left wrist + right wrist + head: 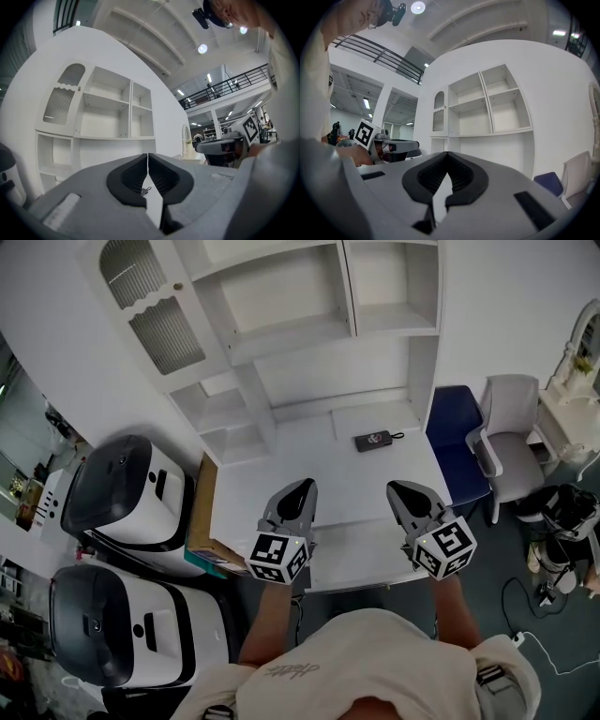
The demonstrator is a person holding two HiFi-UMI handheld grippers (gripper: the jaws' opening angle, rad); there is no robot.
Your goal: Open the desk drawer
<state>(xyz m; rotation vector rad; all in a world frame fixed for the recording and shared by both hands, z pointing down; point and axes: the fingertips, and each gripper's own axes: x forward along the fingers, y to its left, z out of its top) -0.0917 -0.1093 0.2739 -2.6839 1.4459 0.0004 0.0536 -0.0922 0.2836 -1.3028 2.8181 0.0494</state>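
A white desk [281, 460] with a shelf hutch [281, 306] lies below me in the head view. Its front edge [375, 579] is close to my body, and no drawer front shows in any view. My left gripper [306, 486] hovers over the near part of the desktop, jaws shut with nothing between them [148, 157]. My right gripper [397, 487] hangs beside it at the same height, also shut and empty [447, 154]. Both point toward the hutch. A small black device [375, 440] with a cord lies further back on the desktop.
A blue chair [457, 442] and a grey chair [511, 427] stand right of the desk. Two white-and-black machines [127, 488] [103, 615] sit at the left, with a cardboard box [202, 517] against the desk's side. Cables [539, 601] lie on the floor at right.
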